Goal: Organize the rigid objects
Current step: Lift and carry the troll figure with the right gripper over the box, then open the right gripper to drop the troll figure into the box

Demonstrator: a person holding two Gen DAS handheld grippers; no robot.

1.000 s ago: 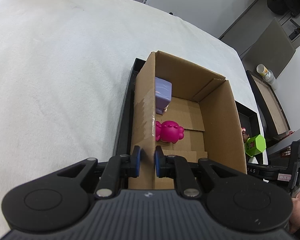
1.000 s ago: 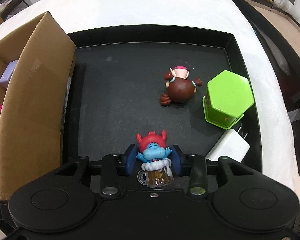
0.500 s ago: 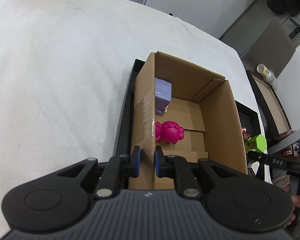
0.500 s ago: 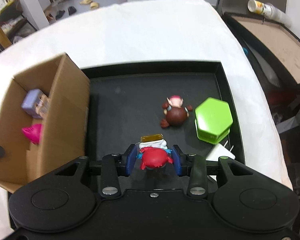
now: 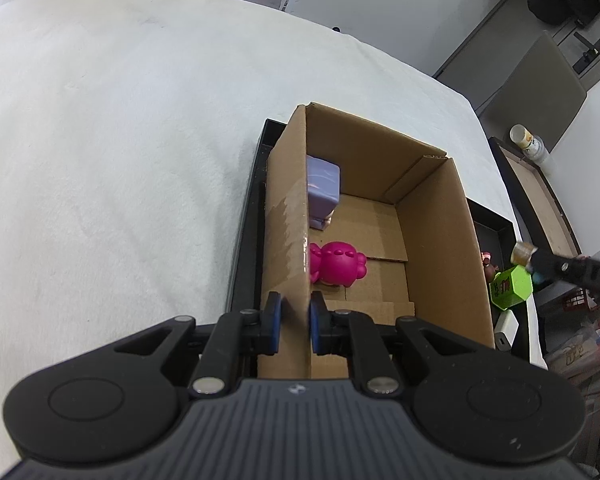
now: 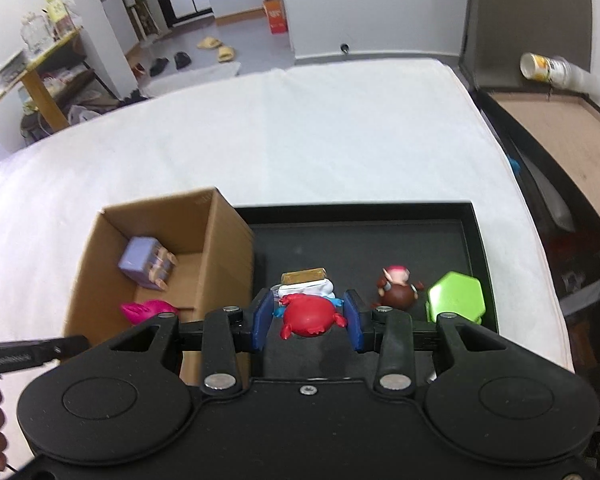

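No lettering reads clearly; the orange carton (image 6: 275, 14) bears print, perhaps characters, too blurred

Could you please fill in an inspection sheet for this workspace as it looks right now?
Surface: white cloth; black tray.
Job's things: cardboard box holds purple cube toy and pink figure; brown figure, green hexagonal box, white charger in tray.
Clutter: nothing seen.
Grippers: left hand-held gripper clamps box wall; right hand-held gripper holds red-haired figure.
Cables: nothing seen.
Surroundings: slippers, shelf, cup.
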